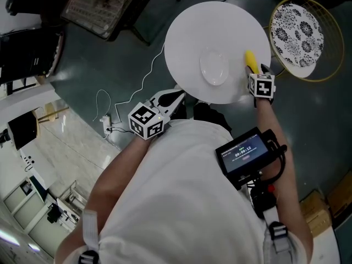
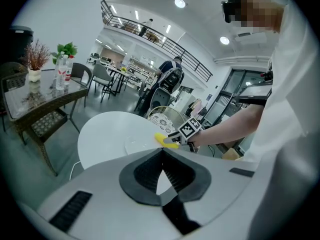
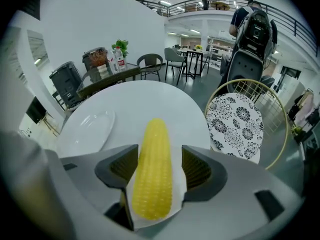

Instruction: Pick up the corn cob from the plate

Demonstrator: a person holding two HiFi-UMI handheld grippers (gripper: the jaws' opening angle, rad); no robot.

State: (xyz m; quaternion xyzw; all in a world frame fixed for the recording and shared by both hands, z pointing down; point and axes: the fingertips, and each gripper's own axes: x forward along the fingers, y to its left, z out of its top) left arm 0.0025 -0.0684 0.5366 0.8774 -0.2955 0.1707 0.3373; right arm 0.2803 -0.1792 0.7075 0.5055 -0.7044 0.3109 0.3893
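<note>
The yellow corn cob (image 3: 154,169) lies lengthwise between the jaws of my right gripper (image 3: 159,151), which is shut on it. In the head view the corn cob (image 1: 250,60) sticks out past the right gripper (image 1: 257,70) over the right side of the round white table (image 1: 192,32), to the right of the white plate (image 1: 213,67). Nothing lies on the plate (image 3: 85,129). My left gripper (image 1: 179,96) hangs at the table's near edge, off the table, shut and holding nothing. From the left gripper (image 2: 162,153), the corn cob (image 2: 165,140) shows above the tabletop.
A wire chair with a black-and-white patterned cushion (image 1: 296,32) stands right of the table. A dark table with bottles and a plant (image 2: 30,99) is to the far left. A white cable (image 1: 146,76) runs over the floor. A screen (image 1: 245,153) is strapped on the right forearm.
</note>
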